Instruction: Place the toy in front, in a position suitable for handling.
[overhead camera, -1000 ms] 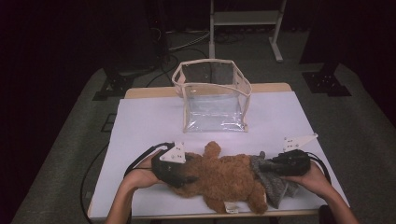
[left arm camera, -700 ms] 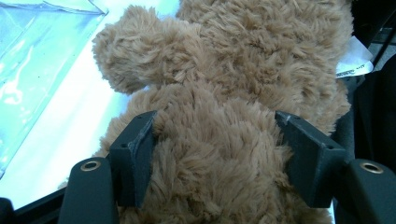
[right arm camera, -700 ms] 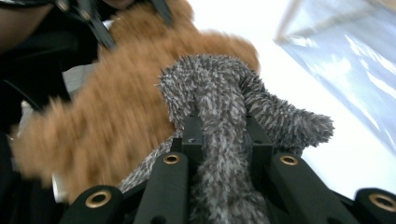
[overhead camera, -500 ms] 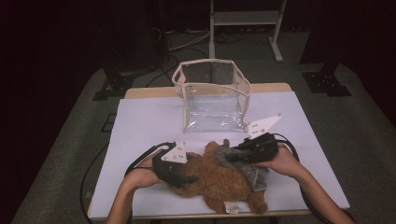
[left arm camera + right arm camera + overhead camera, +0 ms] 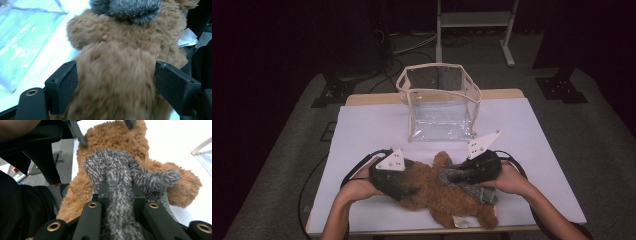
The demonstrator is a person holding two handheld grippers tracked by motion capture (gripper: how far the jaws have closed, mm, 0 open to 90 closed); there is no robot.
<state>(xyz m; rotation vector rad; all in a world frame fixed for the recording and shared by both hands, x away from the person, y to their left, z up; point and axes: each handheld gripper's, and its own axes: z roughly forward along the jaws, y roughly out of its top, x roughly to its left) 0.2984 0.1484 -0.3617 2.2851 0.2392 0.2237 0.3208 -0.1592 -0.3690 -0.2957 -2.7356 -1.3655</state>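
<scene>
Your high view looks forward and down from above your side of the desk [image 5: 362,125], taking in its whole top and the floor beyond. Your left gripper view rides close behind its own jaws, pressed up against the brown plush bear [image 5: 125,75]. Your right gripper view looks along its jaws at the grey plush cloth [image 5: 120,182], very near. All three views share the bear [image 5: 437,190], and the cloth [image 5: 462,177] too.

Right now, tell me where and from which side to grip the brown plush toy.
Grip the brown plush toy across its thick middle, coming in level from its left end, where the left gripper already straddles it. The body lies flat and soft there, narrow enough to fit between the jaws, which have just been opening. The right gripper pinches the grey fabric.
</scene>
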